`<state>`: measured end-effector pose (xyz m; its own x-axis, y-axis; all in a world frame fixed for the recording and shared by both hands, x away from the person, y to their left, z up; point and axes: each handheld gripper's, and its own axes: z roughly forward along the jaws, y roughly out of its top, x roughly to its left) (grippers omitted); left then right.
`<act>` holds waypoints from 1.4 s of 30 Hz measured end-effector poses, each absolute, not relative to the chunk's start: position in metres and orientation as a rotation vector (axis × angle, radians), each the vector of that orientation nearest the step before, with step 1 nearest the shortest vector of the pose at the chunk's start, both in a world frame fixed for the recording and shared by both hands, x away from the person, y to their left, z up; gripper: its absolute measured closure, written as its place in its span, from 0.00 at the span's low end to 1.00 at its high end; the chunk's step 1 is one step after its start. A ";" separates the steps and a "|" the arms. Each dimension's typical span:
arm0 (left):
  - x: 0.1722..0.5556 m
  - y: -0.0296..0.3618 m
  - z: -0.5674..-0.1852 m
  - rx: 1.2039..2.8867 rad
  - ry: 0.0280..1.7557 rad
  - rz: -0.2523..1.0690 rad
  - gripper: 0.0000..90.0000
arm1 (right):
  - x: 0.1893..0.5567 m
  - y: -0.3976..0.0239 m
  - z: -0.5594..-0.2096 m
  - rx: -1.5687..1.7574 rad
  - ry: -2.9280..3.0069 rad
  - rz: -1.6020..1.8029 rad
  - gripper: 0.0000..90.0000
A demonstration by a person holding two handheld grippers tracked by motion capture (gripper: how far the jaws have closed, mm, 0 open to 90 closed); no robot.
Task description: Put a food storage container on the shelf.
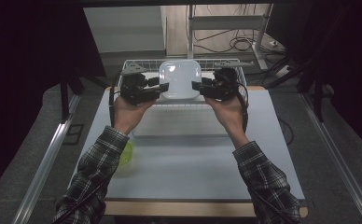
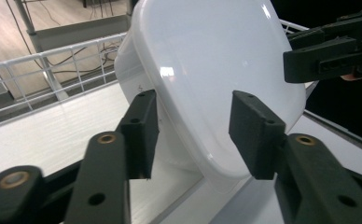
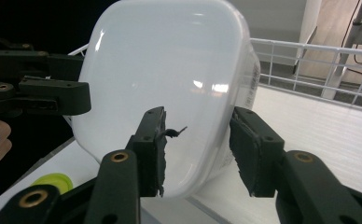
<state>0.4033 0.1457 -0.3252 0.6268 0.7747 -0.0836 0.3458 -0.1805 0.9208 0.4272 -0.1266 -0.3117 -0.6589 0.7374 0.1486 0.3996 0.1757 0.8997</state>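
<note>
Left tongs (image 1: pixel 164 87) and right tongs (image 1: pixel 196 86), both spread wide and gripping nothing, flank a tilted white plastic container (image 1: pixel 179 79) leaning in the wire basket (image 1: pixel 128 65) on the desk (image 1: pixel 193 163).

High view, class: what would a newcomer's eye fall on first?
A white plastic container, tilted on edge at the far middle of the table, with a white wire basket behind it. The left gripper and right gripper, jaws open, flank its two sides. A yellow-green object peeks beside the left sleeve.
</note>
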 end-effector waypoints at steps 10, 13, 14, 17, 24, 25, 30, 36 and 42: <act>0.409 0.143 -0.326 1.790 0.908 0.500 0.48 | 0.430 -0.126 -0.315 1.091 2.153 1.475 0.57; 0.410 0.142 -0.326 1.794 0.908 0.499 0.46 | 0.430 -0.125 -0.315 1.091 2.153 1.475 0.57; 0.410 0.142 -0.326 1.795 0.907 0.500 0.45 | 0.430 -0.125 -0.315 1.090 2.153 1.474 0.56; 0.412 0.142 -0.326 1.797 0.904 0.496 0.44 | 0.431 -0.125 -0.316 1.091 2.157 1.480 0.56; 0.414 0.141 -0.326 1.798 0.906 0.496 0.39 | 0.433 -0.125 -0.316 1.100 2.162 1.486 0.55; 0.415 0.141 -0.326 1.800 0.906 0.496 0.39 | 0.433 -0.125 -0.317 1.101 2.161 1.487 0.55; 0.418 0.141 -0.326 1.791 0.922 0.503 0.34 | 0.434 -0.125 -0.317 1.109 2.159 1.494 0.54; 0.419 0.142 -0.327 1.784 0.929 0.506 0.32 | 0.436 -0.125 -0.316 1.116 2.164 1.498 0.53; 0.420 0.141 -0.328 1.782 0.911 0.484 0.31 | 0.437 -0.125 -0.316 1.119 2.153 1.496 0.50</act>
<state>0.4199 0.1411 -0.3276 0.6311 0.7702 -0.0921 0.3553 -0.1815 0.9170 0.4371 -0.1247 -0.3161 -0.6562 0.7313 0.1860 0.4295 0.1593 0.8889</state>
